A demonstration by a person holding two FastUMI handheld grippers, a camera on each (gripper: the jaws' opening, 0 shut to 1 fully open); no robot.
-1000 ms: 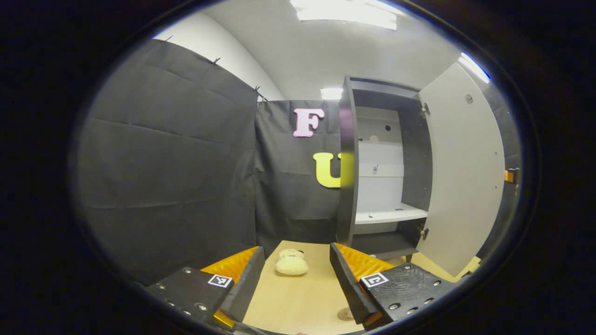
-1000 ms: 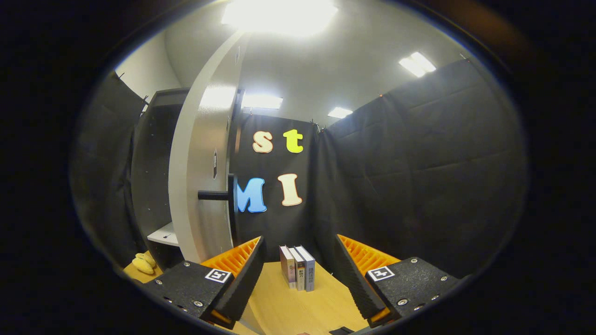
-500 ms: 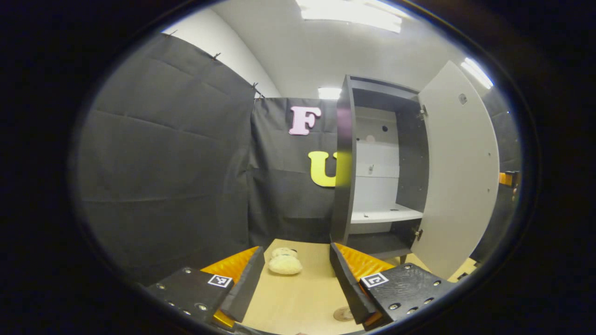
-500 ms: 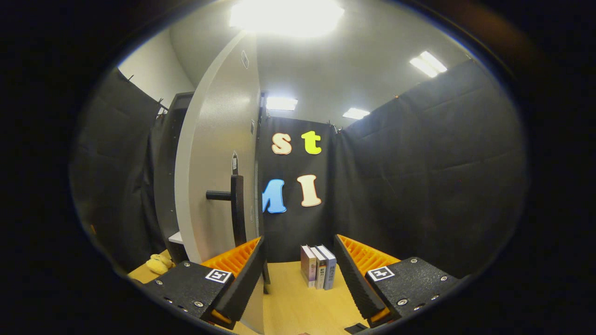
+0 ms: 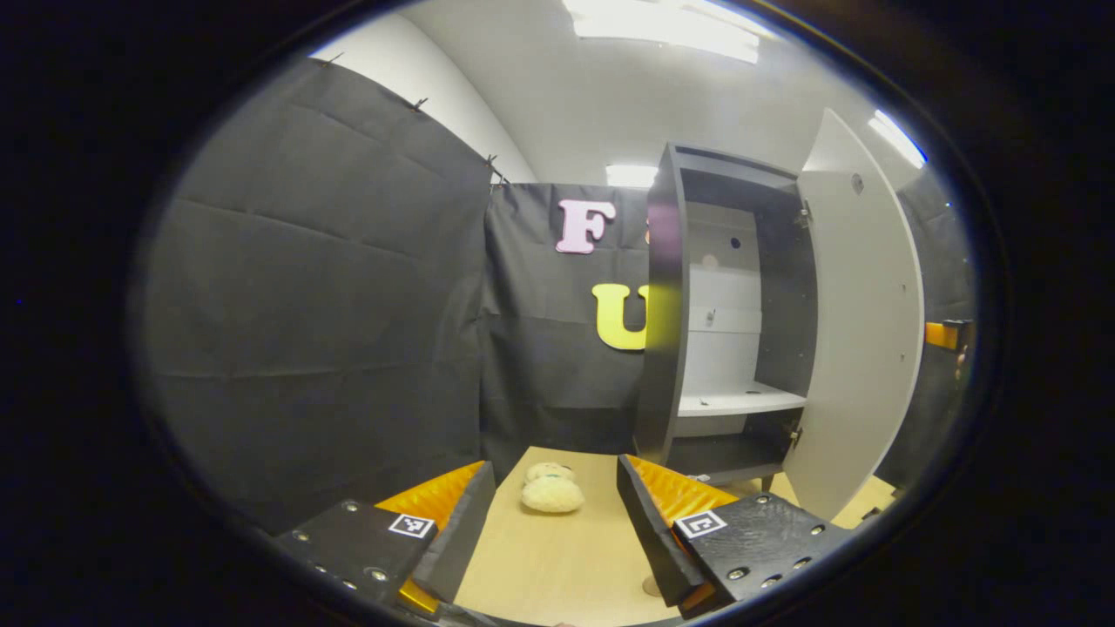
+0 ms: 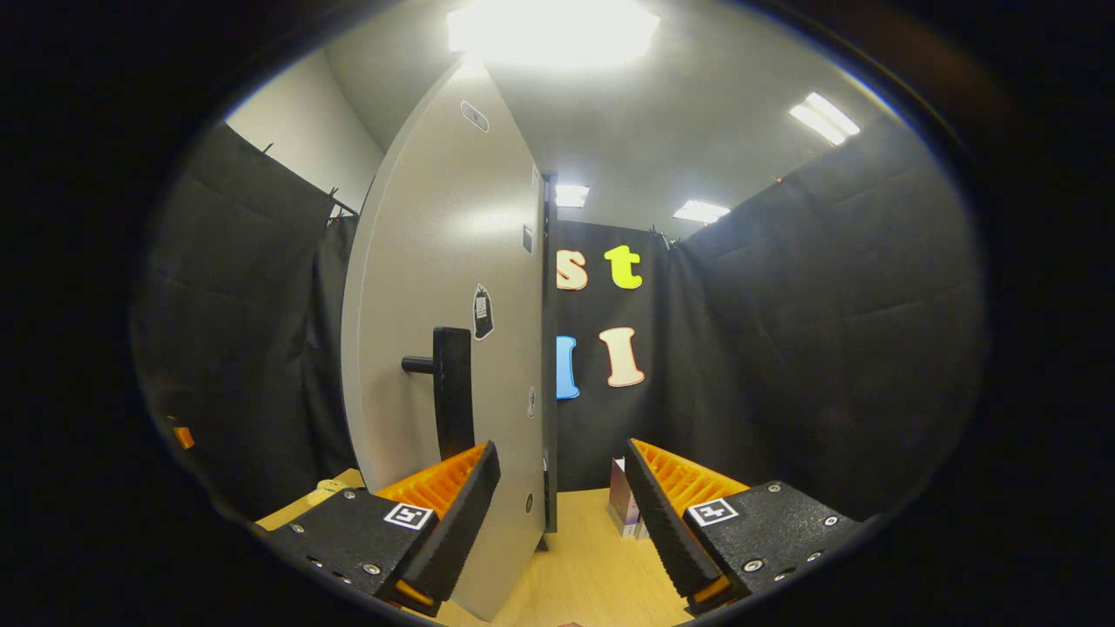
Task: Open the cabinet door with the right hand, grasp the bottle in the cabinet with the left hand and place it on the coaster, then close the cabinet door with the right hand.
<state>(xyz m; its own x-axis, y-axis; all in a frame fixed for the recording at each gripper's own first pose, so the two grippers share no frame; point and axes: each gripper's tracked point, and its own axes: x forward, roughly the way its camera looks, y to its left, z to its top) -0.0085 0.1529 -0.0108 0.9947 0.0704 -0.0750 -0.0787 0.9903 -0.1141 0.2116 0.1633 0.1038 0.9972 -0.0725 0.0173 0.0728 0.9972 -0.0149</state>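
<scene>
As the cabinet door [image 6: 435,261] has turned a good part toward the cabinet [image 5: 662,305] during the last second, the closing step seems to be in progress. In the right gripper view the outer face of the door was seen almost edge-on a second ago, and now it is broad and close, with the dark handle [image 6: 453,392] just above the near finger. The books [image 6: 623,505] on the table, which stood free before, are now partly covered. In the left gripper view the door [image 5: 858,331] looks narrower than before, but the opening is still wide and the shelf [image 5: 736,401] inside is bare. The right gripper [image 6: 562,522] has its fingers apart and holds nothing. The free edge of the door stands between them in the picture, but I cannot tell if a finger touches the door. The left gripper [image 5: 557,531] is also spread and empty, low over the table [image 5: 540,566], with a plush toy [image 5: 550,492] ahead of it. The coaster [image 5: 649,585] lies on the table just beside its finger, half hidden. Where the bottle now stands I cannot tell. My judgement is that the door needs more push until it meets the cabinet front.
</scene>
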